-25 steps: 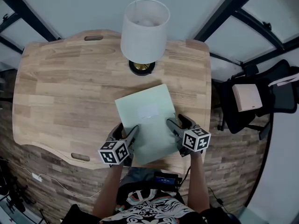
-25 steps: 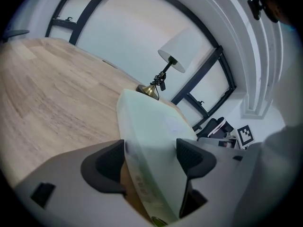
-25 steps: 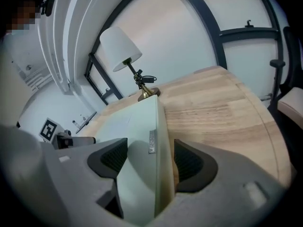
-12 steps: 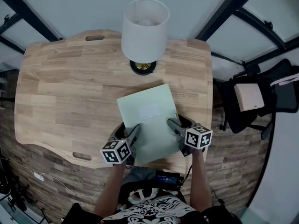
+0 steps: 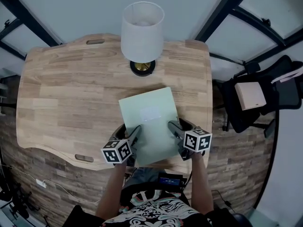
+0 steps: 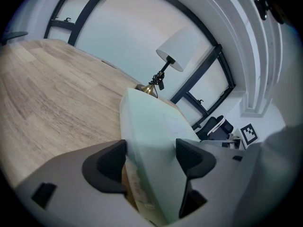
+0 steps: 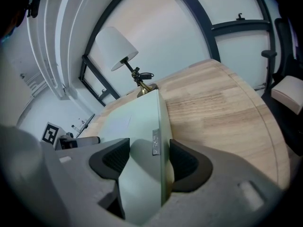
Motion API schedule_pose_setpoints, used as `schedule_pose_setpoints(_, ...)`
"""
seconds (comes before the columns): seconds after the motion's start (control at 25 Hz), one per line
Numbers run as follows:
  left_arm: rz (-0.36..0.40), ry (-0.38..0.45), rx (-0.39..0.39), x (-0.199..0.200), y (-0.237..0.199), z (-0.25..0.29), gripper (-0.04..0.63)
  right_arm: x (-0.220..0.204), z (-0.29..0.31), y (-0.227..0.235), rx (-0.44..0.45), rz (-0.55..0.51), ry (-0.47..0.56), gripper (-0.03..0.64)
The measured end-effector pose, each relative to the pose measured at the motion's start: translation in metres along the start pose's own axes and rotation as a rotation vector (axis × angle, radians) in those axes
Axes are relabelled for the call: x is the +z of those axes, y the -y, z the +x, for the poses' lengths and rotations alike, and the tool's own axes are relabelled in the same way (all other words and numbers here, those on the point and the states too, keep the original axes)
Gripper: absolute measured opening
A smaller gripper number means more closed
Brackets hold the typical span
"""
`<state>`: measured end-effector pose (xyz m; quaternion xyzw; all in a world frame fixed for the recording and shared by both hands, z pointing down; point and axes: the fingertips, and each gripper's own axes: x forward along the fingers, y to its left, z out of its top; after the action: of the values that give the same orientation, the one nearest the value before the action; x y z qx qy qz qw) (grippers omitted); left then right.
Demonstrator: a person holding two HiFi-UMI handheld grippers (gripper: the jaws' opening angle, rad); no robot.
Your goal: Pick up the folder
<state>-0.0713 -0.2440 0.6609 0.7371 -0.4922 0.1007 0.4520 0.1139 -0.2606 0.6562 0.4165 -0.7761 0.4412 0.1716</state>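
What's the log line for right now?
left tool: gripping folder | right tool: jaws just closing on folder | folder: on table

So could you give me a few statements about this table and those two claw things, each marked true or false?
1. A lamp with a white shade stands on the wooden table. True.
2. The folder is red. False: the folder is pale green.
3. Each gripper has the folder between its jaws. True: the left gripper and the right gripper take it from opposite sides; the right gripper's jaws have just been closing on it.
4. The folder lies on the chair. False: it is at the table's near edge; the chair stands off to the side.
5. The lamp stands on the folder. False: it stands behind the folder, apart from it.
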Motion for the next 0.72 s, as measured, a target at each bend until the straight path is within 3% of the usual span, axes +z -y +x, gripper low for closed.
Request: schedule_pose_setpoints(0.72,0.071,0.073,-0.047,0.025,0.031,-0.024,0.319,0.012,-0.044,-0.025,-0.074,-0.032,0.163,0.264)
